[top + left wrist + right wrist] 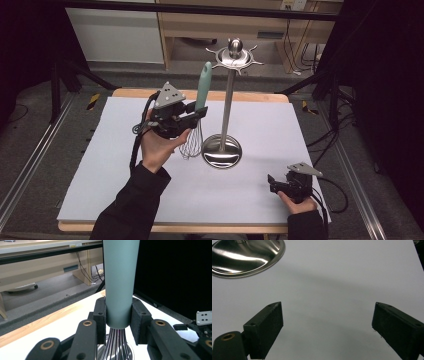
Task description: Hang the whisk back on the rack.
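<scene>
Teal-handled, the whisk (198, 107) is held upright above the table (250, 200) by the left gripper (196, 114), clamped low on its handle, at nine o'clock of the steel stand (226, 105). It is judged light; its thin wires look springy, so the stiff handle is gripped. The right gripper (272, 181) is spread wide, empty.

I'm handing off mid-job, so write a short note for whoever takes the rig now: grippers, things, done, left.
Left gripper: shut on the whisk at the base of its teal handle, held upright, wires down, beside the steel stand.
Right gripper: open, holding nothing, low over the white table near the stand's base.
Done: whisk picked up.
Left: probably hanging it on a hook at the stand's top; none is used yet.
</scene>
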Motion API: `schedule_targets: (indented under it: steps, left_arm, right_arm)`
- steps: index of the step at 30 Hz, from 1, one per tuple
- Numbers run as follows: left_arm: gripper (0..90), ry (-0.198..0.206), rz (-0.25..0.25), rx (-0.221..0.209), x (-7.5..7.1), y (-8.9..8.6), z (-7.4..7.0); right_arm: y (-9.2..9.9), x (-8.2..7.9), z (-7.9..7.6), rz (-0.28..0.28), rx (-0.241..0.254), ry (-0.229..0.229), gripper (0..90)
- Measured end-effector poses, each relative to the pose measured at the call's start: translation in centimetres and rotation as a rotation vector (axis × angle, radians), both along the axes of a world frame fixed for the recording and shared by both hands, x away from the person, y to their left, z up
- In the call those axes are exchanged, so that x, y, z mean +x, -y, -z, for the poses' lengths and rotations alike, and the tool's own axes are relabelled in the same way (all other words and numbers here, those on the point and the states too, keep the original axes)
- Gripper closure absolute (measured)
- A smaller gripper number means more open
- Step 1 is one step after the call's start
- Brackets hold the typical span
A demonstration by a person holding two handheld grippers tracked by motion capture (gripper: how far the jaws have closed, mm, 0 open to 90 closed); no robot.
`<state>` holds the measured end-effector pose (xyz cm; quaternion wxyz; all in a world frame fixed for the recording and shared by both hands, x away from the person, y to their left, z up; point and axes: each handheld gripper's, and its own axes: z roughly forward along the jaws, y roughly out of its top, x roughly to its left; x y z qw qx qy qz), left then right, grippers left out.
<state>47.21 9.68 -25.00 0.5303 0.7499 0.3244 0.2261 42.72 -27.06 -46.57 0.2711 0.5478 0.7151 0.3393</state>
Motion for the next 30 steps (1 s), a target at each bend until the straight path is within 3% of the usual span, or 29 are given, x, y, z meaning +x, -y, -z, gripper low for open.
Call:
schedule_targets:
  steps: [15,30]
  left_arm:
    - [68.8,-0.018,-0.008,0.022,1.1,1.2,0.1]
    - [68.8,-0.017,-0.006,0.015,2.2,2.2,0.5]
  right_arm:
    - [0.0,0.0,0.0,0.001,0.002,-0.002,10.4]
    - [0.0,0.0,0.0,0.001,0.003,0.001,10.5]
